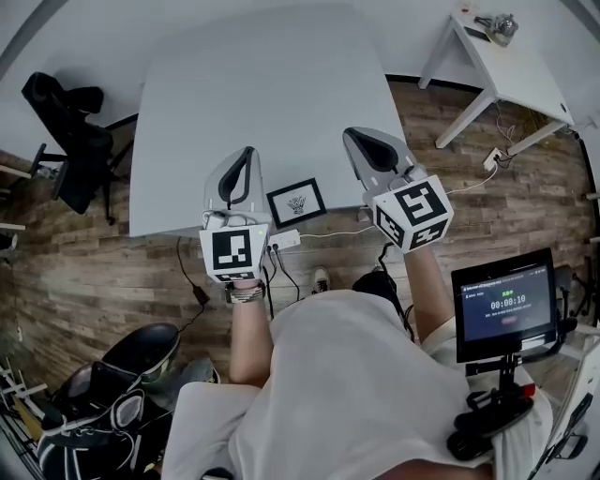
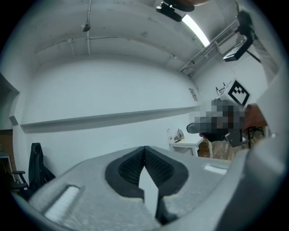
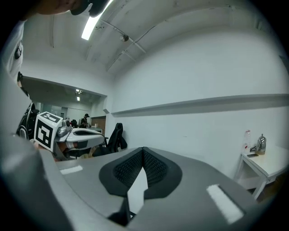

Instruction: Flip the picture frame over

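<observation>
Holding both claws up in the air, I am not touching anything. On the far left a black chair (image 1: 70, 131) stands on the wood floor (image 1: 94, 272), and some dark shoes (image 1: 141, 352) lie low down by my left side.

Next comes my left claw (image 1: 248, 155). It is squeezed shut with nothing in it. In the left gripper view its two black pads (image 2: 128, 169) are pressed together, and past them I see only the white wall (image 2: 113, 90).

The big white table (image 1: 262, 84) is bare, apart from one thing. The picture frame (image 1: 296, 202) lies flat near the table's front edge, and from above it sits between my two claws. Its picture side faces up, so I can see a small drawing inside the black border. Just in front of it a white plug box (image 1: 284, 240) sits at the table edge.

Is the job done? I cannot tell. If the frame has to end up face down, the whole flip is left to do. If it began face down, the flip is finished. Either way, no claw is on it now.

My right claw (image 1: 361, 141) is clenched shut too, and it is empty. The right gripper view shows its jaws together, with the wall beyond.

Farther right, a small white table (image 1: 525, 80) stands on the wood floor with a shiny thing (image 1: 497, 26) on top. Low on the far right, a screen (image 1: 506, 305) on a stand glows beside me.
</observation>
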The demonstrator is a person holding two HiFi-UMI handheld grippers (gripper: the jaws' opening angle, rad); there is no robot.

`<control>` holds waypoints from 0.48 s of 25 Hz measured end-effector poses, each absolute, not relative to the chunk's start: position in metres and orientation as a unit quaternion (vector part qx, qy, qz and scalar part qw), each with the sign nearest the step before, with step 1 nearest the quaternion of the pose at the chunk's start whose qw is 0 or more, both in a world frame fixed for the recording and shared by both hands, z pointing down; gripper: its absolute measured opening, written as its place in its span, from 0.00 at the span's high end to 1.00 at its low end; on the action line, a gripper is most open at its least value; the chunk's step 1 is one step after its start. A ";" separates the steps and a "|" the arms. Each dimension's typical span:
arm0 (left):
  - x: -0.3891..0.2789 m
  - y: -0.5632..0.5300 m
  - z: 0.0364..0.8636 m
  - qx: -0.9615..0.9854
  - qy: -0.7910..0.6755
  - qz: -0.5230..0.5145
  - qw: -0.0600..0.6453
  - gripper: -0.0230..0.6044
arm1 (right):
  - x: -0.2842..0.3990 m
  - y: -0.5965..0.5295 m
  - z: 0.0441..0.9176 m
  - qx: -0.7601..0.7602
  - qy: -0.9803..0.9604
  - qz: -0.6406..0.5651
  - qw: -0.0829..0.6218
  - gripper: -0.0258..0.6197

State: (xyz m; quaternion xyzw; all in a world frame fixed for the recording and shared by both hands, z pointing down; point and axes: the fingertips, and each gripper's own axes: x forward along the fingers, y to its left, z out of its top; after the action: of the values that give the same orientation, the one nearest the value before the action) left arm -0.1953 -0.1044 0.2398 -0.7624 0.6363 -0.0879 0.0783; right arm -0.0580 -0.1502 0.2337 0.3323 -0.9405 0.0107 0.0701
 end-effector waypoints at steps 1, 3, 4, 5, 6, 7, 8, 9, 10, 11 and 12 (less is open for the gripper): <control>-0.193 -0.105 0.234 -0.764 0.634 -0.086 0.084 0.96 | -0.058 -0.151 0.228 0.331 -0.941 0.007 0.067 0.96; -0.189 -0.108 0.222 -0.767 0.629 -0.084 0.094 0.96 | -0.058 -0.151 0.216 0.329 -0.942 -0.006 0.069 0.96; -0.186 -0.109 0.217 -0.769 0.626 -0.084 0.100 0.96 | -0.058 -0.152 0.212 0.329 -0.942 -0.011 0.071 0.96; -0.184 -0.109 0.213 -0.770 0.623 -0.085 0.105 0.96 | -0.059 -0.153 0.208 0.329 -0.941 -0.015 0.072 0.96; -0.182 -0.110 0.209 -0.771 0.621 -0.088 0.110 0.96 | -0.060 -0.153 0.204 0.330 -0.941 -0.018 0.072 0.96; -0.181 -0.110 0.206 -0.772 0.618 -0.090 0.114 0.96 | -0.061 -0.154 0.200 0.332 -0.941 -0.020 0.071 0.96; -0.180 -0.110 0.203 -0.773 0.617 -0.090 0.118 0.96 | -0.061 -0.154 0.198 0.333 -0.940 -0.021 0.069 0.96; -0.179 -0.110 0.201 -0.774 0.615 -0.090 0.120 0.96 | -0.062 -0.153 0.196 0.333 -0.940 -0.020 0.067 0.96; -0.179 -0.110 0.199 -0.774 0.614 -0.092 0.123 0.96 | -0.062 -0.153 0.195 0.333 -0.941 -0.020 0.066 0.96; -0.178 -0.110 0.199 -0.775 0.612 -0.094 0.124 0.96 | -0.061 -0.153 0.195 0.333 -0.941 -0.019 0.066 0.96; -0.177 -0.111 0.199 -0.776 0.611 -0.095 0.125 0.96 | -0.060 -0.154 0.195 0.333 -0.941 -0.017 0.065 0.96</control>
State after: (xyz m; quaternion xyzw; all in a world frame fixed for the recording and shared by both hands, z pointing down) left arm -0.1774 -0.1110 0.1987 -0.7756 0.6113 -0.0955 0.1247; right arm -0.0599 -0.1536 0.1953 0.3326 -0.9406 -0.0171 0.0653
